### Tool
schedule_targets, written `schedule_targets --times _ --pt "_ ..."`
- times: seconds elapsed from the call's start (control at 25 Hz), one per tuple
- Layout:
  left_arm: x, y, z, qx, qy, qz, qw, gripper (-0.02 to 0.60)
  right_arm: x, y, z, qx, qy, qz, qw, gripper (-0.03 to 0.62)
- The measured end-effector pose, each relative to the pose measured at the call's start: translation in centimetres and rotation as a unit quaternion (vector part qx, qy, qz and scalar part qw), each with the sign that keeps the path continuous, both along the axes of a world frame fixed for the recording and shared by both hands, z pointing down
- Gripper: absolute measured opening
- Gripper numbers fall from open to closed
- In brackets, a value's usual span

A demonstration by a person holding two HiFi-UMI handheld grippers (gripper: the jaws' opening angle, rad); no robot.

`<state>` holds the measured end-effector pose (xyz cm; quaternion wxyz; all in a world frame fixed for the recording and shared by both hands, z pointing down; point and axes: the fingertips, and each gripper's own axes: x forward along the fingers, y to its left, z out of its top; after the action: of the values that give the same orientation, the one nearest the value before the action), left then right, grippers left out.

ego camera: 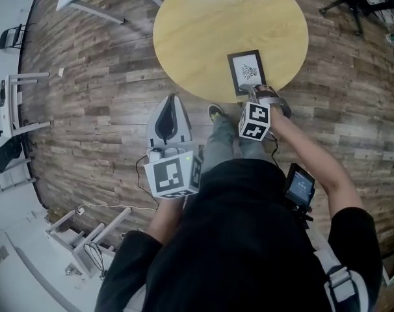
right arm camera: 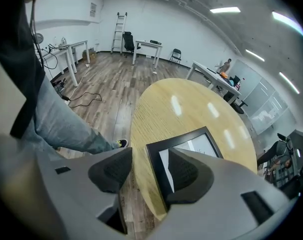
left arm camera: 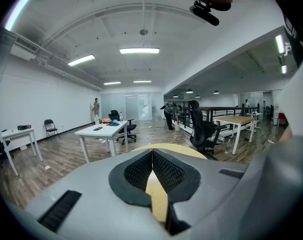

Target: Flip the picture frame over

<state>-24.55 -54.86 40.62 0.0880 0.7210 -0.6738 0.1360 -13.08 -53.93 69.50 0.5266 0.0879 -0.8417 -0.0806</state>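
Left gripper (left arm camera: 152, 156) sits shut, empty, short of table (ego camera: 197, 31); right gripper (right arm camera: 146, 169) gapes wide, gripping nothing, above near edge of picture frame (ego camera: 246, 72) lying face-up by rim, so prob. hook one jaw under edge w/o pushing.

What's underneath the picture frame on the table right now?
The round wooden table; the picture frame lies flat on it, picture side up. Its back faces down, unseen, and the open right gripper covers its near edge.
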Motion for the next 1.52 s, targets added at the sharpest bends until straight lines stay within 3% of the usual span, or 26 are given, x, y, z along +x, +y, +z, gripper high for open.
schedule_targets --times 0.36,0.68,0.76,0.92,1.0,1.12,1.32,1.52 --pt "1.8 0.1 0.4 -0.007 -0.004 0.013 0.9999 0.021 1.0 1.0 1.7 -0.013 0.047 -0.017 0.999 0.278" --pt "1.0 1.8 0.1 0.0 -0.013 0.006 0.9999 0.021 0.7 -0.2 2.1 0.101 0.058 -0.043 0.992 0.275" --pt "0.5 2.3 0.1 -0.001 -0.012 -0.001 0.9999 0.021 0.7 0.0 1.9 0.121 0.063 -0.051 0.989 0.248" --pt "-0.2 2.9 0.2 -0.001 -0.012 -0.011 0.9999 0.021 0.5 1.1 1.2 0.112 0.048 -0.048 0.991 0.16" --pt "-0.4 3.0 0.2 -0.001 -0.011 -0.015 0.9998 0.021 0.5 1.2 0.9 0.107 0.047 -0.041 0.992 0.165" --pt "-0.3 3.0 0.3 -0.002 -0.011 -0.015 0.9998 0.021 0.4 0.9 1.6 0.092 0.069 -0.04 0.993 0.229" --pt "0.1 3.3 0.3 -0.002 -0.009 -0.015 0.9998 0.021 0.0 0.1 1.8 0.153 0.088 -0.056 0.983 0.223" --pt "0.3 3.2 0.5 -0.003 -0.008 -0.019 0.9998 0.021 0.3 0.8 1.7 0.174 0.091 -0.085 0.977 0.168"
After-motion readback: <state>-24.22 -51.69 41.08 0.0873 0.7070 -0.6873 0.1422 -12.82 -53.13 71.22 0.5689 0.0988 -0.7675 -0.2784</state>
